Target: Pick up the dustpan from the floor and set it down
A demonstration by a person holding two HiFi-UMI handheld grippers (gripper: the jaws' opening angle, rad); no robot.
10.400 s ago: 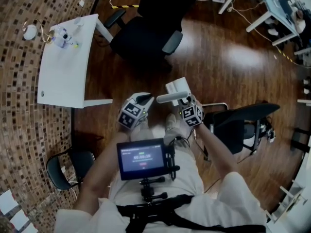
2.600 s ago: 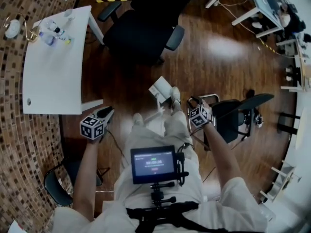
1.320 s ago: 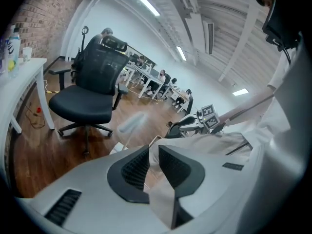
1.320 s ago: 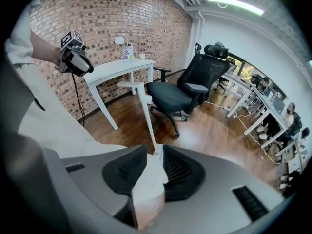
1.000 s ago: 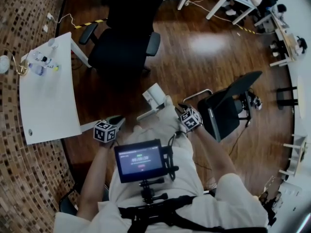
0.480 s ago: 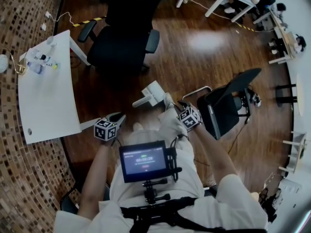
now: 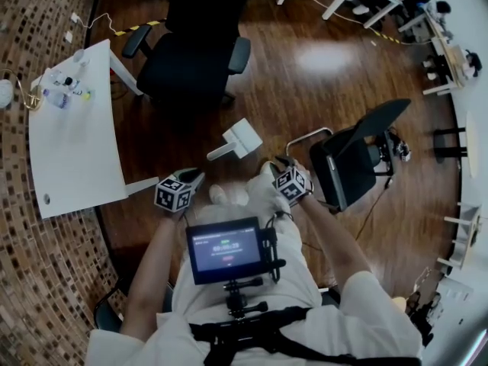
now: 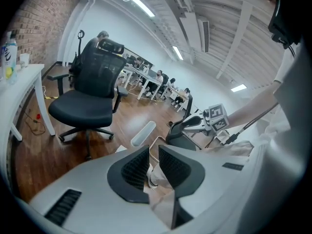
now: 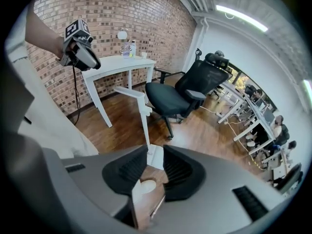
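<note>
On the dark wood floor just ahead of the person's shoes, the white dustpan (image 7: 241, 137) is sitting free. The right gripper (image 7: 280, 163) is hovering near the pan without touching it.

The head view is showing the handle only as a short bar slanting off the pan toward the left gripper's side. The right gripper view is showing it rising upright from the pan, with a grip bent off at the top. That view is also showing its jaws standing slightly apart with nothing gripped. The pan is appearing through the gap, on the floor beyond a shoe toe (image 9: 145, 185).

The left gripper (image 8: 153, 162) is holding its jaws parted by a narrow slit, empty, with only a trouser leg and shoe behind them. Its view is catching the dustpan side-on, with the right gripper beyond it.

Bare floor is lying open past the dustpan and to its right. A white table (image 7: 72, 136) is running along the left, and its near leg is standing close to the left gripper. A black office chair (image 7: 191, 59) is standing beyond the dustpan, apart from it. A second dark chair (image 7: 358, 155) with a metal frame is crowding the right gripper's outer side. Small bottles (image 7: 59, 97) are standing at the table's far end. A monitor (image 7: 223, 248) is riding on the person's chest rig.
</note>
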